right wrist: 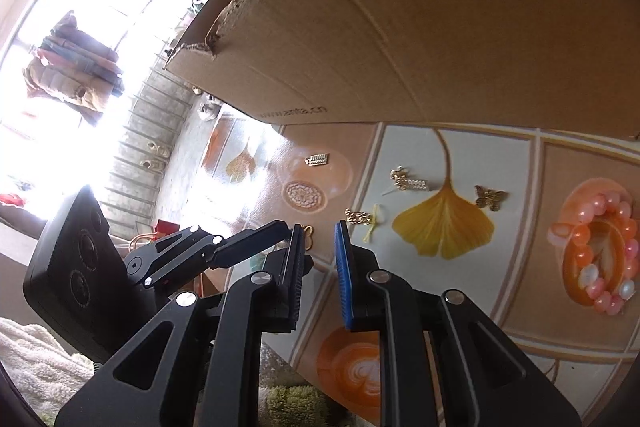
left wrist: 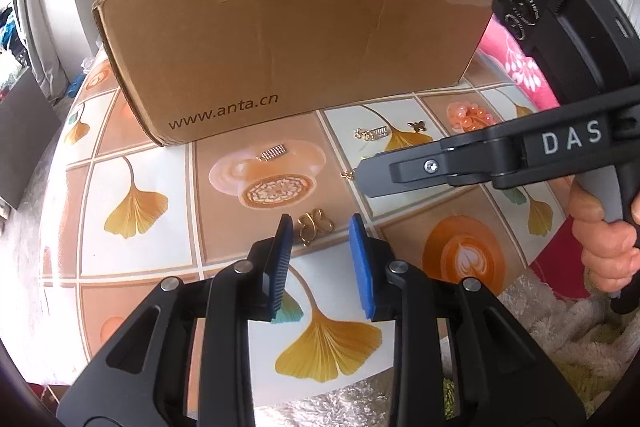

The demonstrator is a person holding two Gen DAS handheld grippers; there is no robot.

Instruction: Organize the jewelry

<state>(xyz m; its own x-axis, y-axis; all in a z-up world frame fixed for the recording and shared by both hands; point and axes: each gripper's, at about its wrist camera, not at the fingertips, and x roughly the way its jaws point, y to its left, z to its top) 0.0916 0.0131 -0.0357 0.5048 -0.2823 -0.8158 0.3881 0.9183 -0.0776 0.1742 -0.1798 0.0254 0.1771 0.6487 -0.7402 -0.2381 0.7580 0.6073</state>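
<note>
The gold loop piece (left wrist: 315,227) lies flat on the surface (left wrist: 140,167), right between the blue pads (left wrist: 362,259) of your left tool (left wrist: 320,233), which is spread wide with neither pad touching it; further out, a small silver comb-like charm (left wrist: 273,151) sits near the cardboard box (left wrist: 288,47); a gold chain cluster (right wrist: 408,181), a gold butterfly (right wrist: 490,197) and another gold piece (right wrist: 360,215) lie scattered to the right; a pink and orange bead bracelet (right wrist: 600,255) lies well apart at the far right; your right tool (right wrist: 320,227) hangs above the surface, released, nothing between its pads; the box stands behind all of it, top edge torn.
</note>
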